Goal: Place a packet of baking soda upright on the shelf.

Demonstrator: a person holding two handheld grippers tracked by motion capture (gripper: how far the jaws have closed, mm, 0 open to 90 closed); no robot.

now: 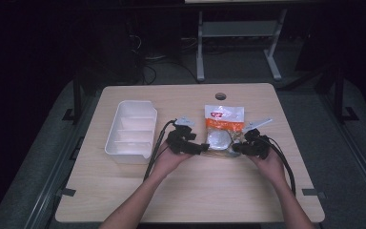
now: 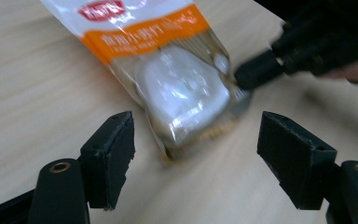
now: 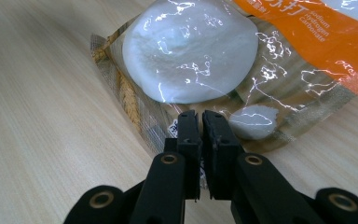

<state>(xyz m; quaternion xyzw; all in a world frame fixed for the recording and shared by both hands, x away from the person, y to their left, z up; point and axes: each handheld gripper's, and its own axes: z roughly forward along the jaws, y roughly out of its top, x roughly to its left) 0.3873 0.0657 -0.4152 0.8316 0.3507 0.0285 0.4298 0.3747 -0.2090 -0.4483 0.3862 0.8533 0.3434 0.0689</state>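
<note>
- Nearest in the right gripper view, the right gripper [image 3: 201, 116] has its jaws pressed together on the clear bottom edge of the plastic bag [image 3: 242, 70]; white powder bulges just beyond the tips
- In the left gripper view, the left gripper [image 2: 196, 135] has its jaws spread wide apart, gripping nothing; the bag's lower corner lies on the wood between and just ahead of them
- From the high view, the bag, orange and white, lies flat on the wooden table [image 1: 181, 191], right of centre, between both hands
- A white divided tray [image 1: 131, 131] sits near the table's left side, apart from the bag
</note>
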